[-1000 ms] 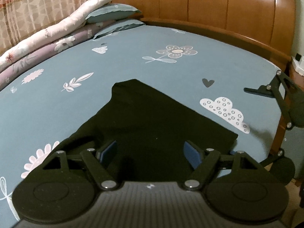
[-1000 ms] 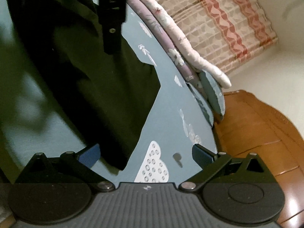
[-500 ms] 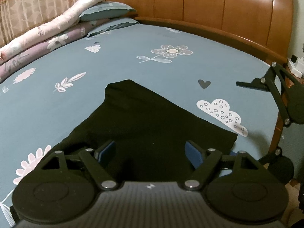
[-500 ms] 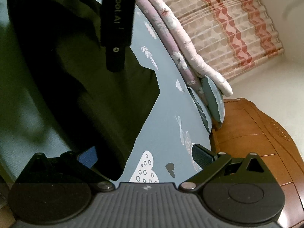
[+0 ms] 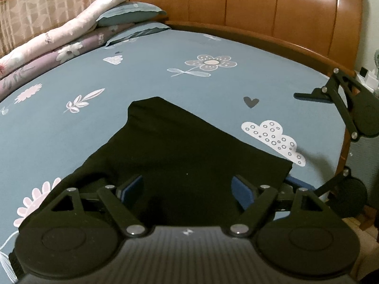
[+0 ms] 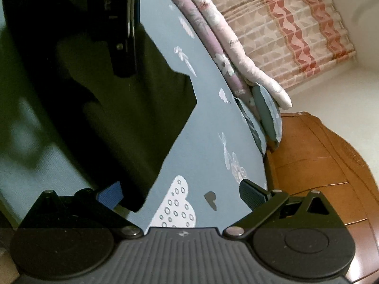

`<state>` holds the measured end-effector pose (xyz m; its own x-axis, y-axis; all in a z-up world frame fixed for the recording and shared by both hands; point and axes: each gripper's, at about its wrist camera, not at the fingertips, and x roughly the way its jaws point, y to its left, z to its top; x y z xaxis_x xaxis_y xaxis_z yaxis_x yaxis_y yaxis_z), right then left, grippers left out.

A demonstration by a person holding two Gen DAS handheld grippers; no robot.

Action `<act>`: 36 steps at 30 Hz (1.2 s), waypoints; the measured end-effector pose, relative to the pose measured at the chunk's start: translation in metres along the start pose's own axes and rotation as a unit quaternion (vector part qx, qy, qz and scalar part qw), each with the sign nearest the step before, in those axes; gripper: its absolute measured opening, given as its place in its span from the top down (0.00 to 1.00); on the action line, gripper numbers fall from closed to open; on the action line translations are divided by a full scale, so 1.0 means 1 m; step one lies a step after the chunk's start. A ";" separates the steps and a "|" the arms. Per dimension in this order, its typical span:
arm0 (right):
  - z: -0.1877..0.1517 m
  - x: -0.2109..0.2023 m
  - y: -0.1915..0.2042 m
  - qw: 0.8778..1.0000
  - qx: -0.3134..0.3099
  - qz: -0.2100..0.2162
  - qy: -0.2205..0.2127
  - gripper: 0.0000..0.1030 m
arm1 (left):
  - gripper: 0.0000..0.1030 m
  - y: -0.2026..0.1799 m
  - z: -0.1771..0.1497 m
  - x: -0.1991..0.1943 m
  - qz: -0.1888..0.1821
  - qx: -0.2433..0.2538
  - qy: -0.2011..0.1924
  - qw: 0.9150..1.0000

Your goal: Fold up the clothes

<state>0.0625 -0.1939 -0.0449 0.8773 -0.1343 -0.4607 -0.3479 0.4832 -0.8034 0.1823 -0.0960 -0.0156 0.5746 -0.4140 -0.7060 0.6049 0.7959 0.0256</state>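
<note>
A black garment (image 5: 180, 151) lies flat on the blue patterned bed sheet (image 5: 165, 47). My left gripper (image 5: 187, 184) hovers open over its near part, and both blue pads (image 5: 132, 185) stand wide apart with only cloth below them. My right gripper (image 5: 302, 139) reaches in from the right edge, open, its lower pad beside the garment's right corner. In the right wrist view the right gripper (image 6: 180, 194) is open, and the garment's corner (image 6: 137, 198) lies just inside its blue pad (image 6: 110, 194). The left gripper's dark body (image 6: 123, 35) hangs over the garment (image 6: 118, 108).
A wooden headboard (image 5: 260, 7) runs along the far side. Pillows (image 5: 132, 14) and rolled quilts (image 5: 54, 40) line the far left under a patterned curtain (image 5: 47, 2). The bed's right edge drops off near a nightstand (image 5: 369, 73).
The right wrist view has tilted a little and the left gripper looms larger in it. The garment and the left gripper stay as they were.
</note>
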 end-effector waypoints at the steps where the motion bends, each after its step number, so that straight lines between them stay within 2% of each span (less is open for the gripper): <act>1: 0.000 0.000 0.000 1.000 -0.001 -0.002 0.001 0.00 | 0.20 0.000 -0.001 0.000 -0.002 0.000 0.000 1.000; 7: -0.003 -0.002 -0.008 1.000 0.014 0.001 0.009 0.00 | 0.20 0.001 -0.002 -0.002 0.000 -0.001 0.000 1.000; 10: -0.008 0.007 -0.016 0.998 0.048 0.016 0.037 0.00 | 0.20 0.003 -0.003 -0.002 0.002 -0.005 -0.001 1.000; 17: -0.022 0.006 -0.019 0.996 0.053 0.005 0.073 0.00 | 0.20 0.005 -0.005 -0.001 0.010 -0.004 0.003 1.000; 21: -0.023 -0.004 -0.036 0.993 0.103 0.036 0.055 0.00 | 0.20 0.009 -0.010 -0.008 0.018 -0.004 0.005 1.000; 25: -0.010 -0.003 -0.052 0.982 0.171 0.079 0.019 0.00 | 0.20 0.015 -0.018 -0.015 0.042 0.010 0.021 0.999; 29: 0.004 0.007 -0.053 0.961 0.230 0.153 -0.006 0.00 | 0.20 0.026 -0.034 -0.017 0.061 -0.001 0.039 0.997; 33: 0.000 0.023 -0.039 0.927 0.282 0.247 0.006 0.00 | 0.15 0.037 -0.054 -0.022 0.058 -0.032 0.047 0.997; 34: -0.006 0.028 -0.037 0.917 0.302 0.260 0.019 0.00 | 0.15 0.040 -0.060 -0.024 0.055 -0.040 0.048 0.997; 36: -0.022 0.037 -0.041 0.886 0.362 0.288 0.037 0.00 | 0.14 0.043 -0.069 -0.029 0.052 -0.053 0.047 0.996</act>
<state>0.1017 -0.2380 -0.0370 0.5893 0.2724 -0.7606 -0.4047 0.9143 0.0139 0.1534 -0.0191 -0.0432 0.5747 -0.2871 -0.7664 0.4797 0.8769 0.0311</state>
